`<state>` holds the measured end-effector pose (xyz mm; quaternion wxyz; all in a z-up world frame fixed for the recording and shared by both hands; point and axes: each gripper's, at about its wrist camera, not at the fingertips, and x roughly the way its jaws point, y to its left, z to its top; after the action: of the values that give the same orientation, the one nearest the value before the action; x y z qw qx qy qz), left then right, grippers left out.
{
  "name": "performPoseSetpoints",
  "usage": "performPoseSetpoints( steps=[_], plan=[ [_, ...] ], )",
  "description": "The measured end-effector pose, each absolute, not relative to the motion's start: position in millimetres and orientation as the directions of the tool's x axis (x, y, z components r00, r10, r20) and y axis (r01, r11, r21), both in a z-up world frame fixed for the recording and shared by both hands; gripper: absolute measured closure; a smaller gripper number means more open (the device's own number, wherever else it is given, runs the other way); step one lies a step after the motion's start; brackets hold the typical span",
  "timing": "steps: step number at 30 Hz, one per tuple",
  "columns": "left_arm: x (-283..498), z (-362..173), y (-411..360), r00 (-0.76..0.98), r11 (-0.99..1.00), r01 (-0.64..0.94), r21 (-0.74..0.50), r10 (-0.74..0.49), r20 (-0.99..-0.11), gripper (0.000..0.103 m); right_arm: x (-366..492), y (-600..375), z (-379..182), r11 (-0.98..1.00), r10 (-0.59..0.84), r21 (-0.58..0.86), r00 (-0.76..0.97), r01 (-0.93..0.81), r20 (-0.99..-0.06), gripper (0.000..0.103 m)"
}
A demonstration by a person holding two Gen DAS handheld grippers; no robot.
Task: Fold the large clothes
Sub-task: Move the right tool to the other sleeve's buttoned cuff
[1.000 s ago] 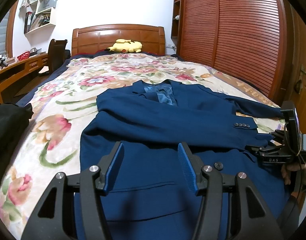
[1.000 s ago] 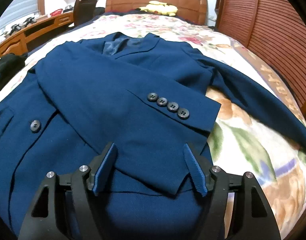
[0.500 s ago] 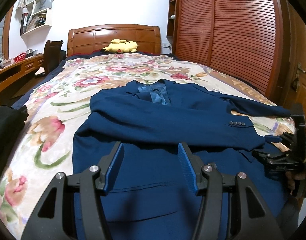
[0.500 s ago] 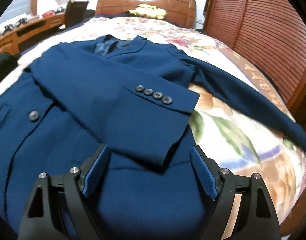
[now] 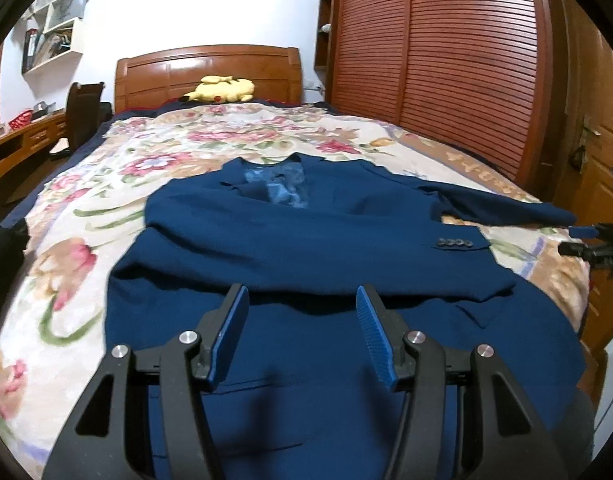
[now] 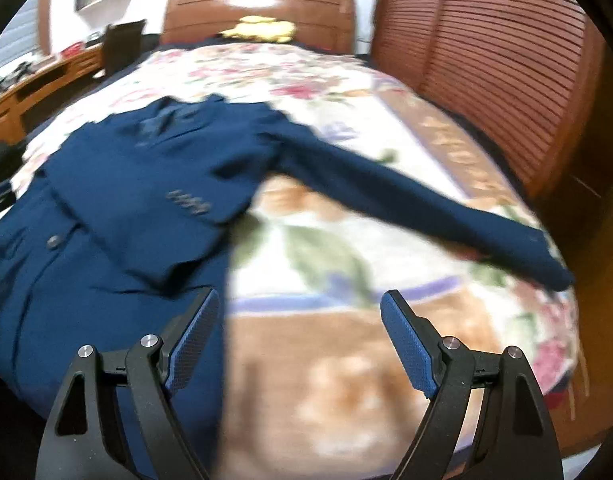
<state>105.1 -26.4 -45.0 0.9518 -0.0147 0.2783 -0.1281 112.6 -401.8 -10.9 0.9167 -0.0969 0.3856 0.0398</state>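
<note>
Now the right gripper (image 6: 300,344), spread and empty, is swinging off the folded sleeve (image 6: 154,216) toward the outstretched sleeve (image 6: 426,204), next for folding; the left gripper (image 5: 302,334) is hovering half-spread over the jacket (image 5: 306,248).

Jacket (image 5: 330,248) on bed (image 5: 106,184), toy (image 5: 222,90) behind

A bed (image 5: 118,184) with a floral cover was seen against a wooden headboard (image 5: 206,72) and a white wall (image 5: 194,4). A louvred wooden wardrobe (image 5: 446,60) was set along one side; a desk (image 5: 22,140), chair (image 5: 84,108) and wall shelves (image 5: 54,36) stood opposite.
</note>
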Motion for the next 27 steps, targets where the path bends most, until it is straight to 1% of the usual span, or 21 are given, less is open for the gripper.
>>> performPoseSetpoints(
  steps=[9,18,22,27],
  plan=[
    [108.6,-45.3,-58.8,0.795,0.949,0.302,-0.093,-0.305,-0.525,0.048,137.0,-506.9,6.4,0.986,-0.148,-0.162,0.693,0.047,-0.706,0.019],
    [114.9,-48.2,-74.2,0.781,0.942,0.325,-0.083,-0.317,-0.539,0.048,175.2,-595.3,26.2,0.959,-0.275,-0.142,0.676,0.246,-0.683,0.021],
    [118.1,-51.1,-75.0,0.773,0.943,0.324,-0.084,-0.314,-0.551,0.048,191.8,-623.0,22.2,0.941,-0.307,-0.115,0.656,0.318,-0.689,0.020],
    [121.5,-53.9,-75.1,0.766,0.943,0.321,-0.088,-0.314,-0.561,0.048,206.6,-652.8,5.6,0.916,-0.338,-0.102,0.606,0.389,-0.720,0.020]
  ],
)
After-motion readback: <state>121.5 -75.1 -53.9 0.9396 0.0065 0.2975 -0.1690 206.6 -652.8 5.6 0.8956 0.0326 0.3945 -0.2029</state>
